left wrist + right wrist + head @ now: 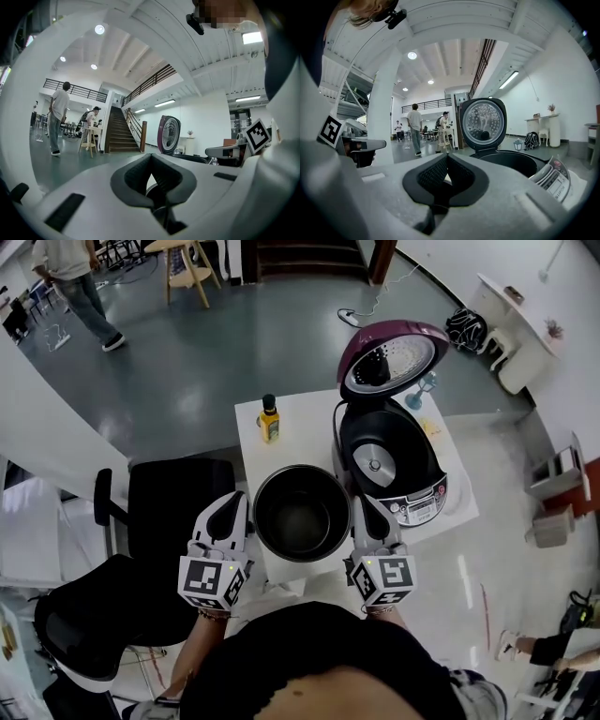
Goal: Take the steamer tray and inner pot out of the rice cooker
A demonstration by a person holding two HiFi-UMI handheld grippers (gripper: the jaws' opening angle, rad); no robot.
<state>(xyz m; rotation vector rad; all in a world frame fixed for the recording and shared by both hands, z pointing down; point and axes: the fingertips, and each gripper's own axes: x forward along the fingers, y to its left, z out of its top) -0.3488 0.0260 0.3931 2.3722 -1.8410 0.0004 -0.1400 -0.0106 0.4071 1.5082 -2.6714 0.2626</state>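
The floor (187,352) is grey-green, and a small white table (291,413) stands on it. On the table the rice cooker (412,488) is open, its lid (389,357) raised at the back. The pot (302,512) is outside the cooker, at the table's front part, just left of the cooker. A yellow bottle (269,418) stands behind the pot, apart from it. A black chair (178,498) is beside the table's left edge.

The left gripper (240,507) is at the pot's left rim and the right gripper (366,510) at its right rim, close to the cooker's front. Both have their jaws fully together.

Only the left gripper view shows a dark curved rim low between the pads. In the right gripper view this place is only dark, so I cannot tell if the rim is pinched. The gripper views also show stairs (119,133) and a standing person (58,117).
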